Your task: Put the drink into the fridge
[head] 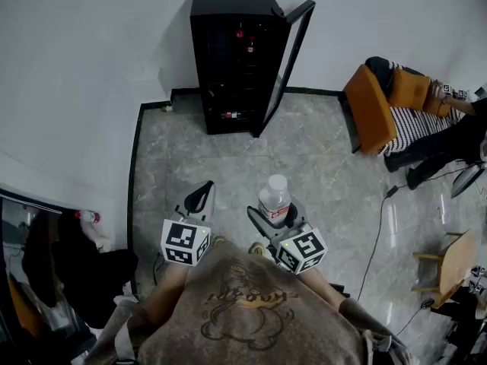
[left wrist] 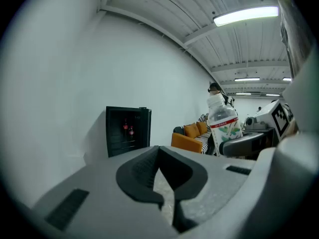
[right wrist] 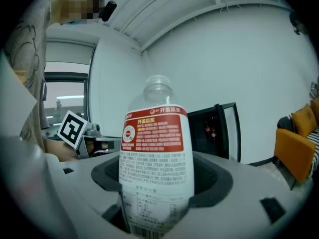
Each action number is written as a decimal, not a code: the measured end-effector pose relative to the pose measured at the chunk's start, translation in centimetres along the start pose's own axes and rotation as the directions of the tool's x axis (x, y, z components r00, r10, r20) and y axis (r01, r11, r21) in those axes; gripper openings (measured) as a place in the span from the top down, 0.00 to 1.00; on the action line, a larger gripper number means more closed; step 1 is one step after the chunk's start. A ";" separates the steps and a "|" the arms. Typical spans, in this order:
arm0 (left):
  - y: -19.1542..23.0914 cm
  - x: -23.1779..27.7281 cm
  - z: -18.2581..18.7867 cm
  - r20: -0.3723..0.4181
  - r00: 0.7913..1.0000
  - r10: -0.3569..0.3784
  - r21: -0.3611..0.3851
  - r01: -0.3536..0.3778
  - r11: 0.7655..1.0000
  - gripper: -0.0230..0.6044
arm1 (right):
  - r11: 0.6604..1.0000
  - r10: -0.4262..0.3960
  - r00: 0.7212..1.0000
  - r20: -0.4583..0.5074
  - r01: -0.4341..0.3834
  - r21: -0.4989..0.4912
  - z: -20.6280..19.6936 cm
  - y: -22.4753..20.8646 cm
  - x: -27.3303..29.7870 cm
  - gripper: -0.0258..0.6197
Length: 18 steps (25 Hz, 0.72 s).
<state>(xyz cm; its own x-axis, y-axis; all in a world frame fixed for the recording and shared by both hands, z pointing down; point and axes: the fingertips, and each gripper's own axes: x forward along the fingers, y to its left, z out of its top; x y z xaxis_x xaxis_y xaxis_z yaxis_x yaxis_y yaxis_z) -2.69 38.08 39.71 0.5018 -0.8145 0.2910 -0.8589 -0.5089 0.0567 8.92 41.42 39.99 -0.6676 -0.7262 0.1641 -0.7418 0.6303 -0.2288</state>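
Head view — drink bottle (head: 275, 196) upright in the right tongs (head: 272, 217), fridge (head: 228, 67) well ahead with its door (head: 293, 59) swung open.

Right gripper view confirms the grip: both pads press the bottle's lower label, cap end up, bottle clear of the floor. The left tongs (head: 200, 195) hang just beside it, tips together with nothing between them, so that hand is idle. This looks like the carry step: the bottle is in hand, the door already stands open, and the stretch of tiled floor (head: 304, 158) up to the fridge is not yet crossed. Red-capped bottles (head: 245, 40) sit on the upper shelves. Next move, as I read it — close the gap, steer the bottle in past the door's edge, pick a free spot on a shelf, and keep it upright until it stands there before letting go.
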 end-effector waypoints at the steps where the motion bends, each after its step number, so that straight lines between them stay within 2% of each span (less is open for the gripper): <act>1: 0.0 0.1 0.1 0.002 1.000 -0.001 0.001 0.001 1.000 0.96 | 1.000 0.000 1.000 0.004 0.000 0.001 0.1 0.0 0.1 0.43; 8: 0.6 0.8 0.2 0.008 0.999 -0.037 0.014 0.037 0.999 0.96 | 0.998 0.020 0.997 0.077 -0.025 0.064 1.4 0.1 1.1 0.43; 12: 1.0 0.8 -0.1 0.017 0.998 -0.067 0.025 0.066 0.997 0.96 | 0.998 0.026 0.997 0.077 -0.030 0.049 1.1 0.8 1.7 0.43; 18: 2.3 0.7 -0.7 0.011 0.994 -0.109 0.040 0.109 0.993 0.96 | 0.999 -0.009 0.998 0.069 0.006 0.044 0.5 1.7 2.9 0.43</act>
<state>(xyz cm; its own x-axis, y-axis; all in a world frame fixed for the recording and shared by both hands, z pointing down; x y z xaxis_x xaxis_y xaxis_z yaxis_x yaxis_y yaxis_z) -4.43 36.54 40.67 0.5937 -0.7572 0.2723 -0.7945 -0.6053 0.0493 5.79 40.22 39.56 -0.6550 -0.7491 0.0995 -0.7424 0.6133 -0.2696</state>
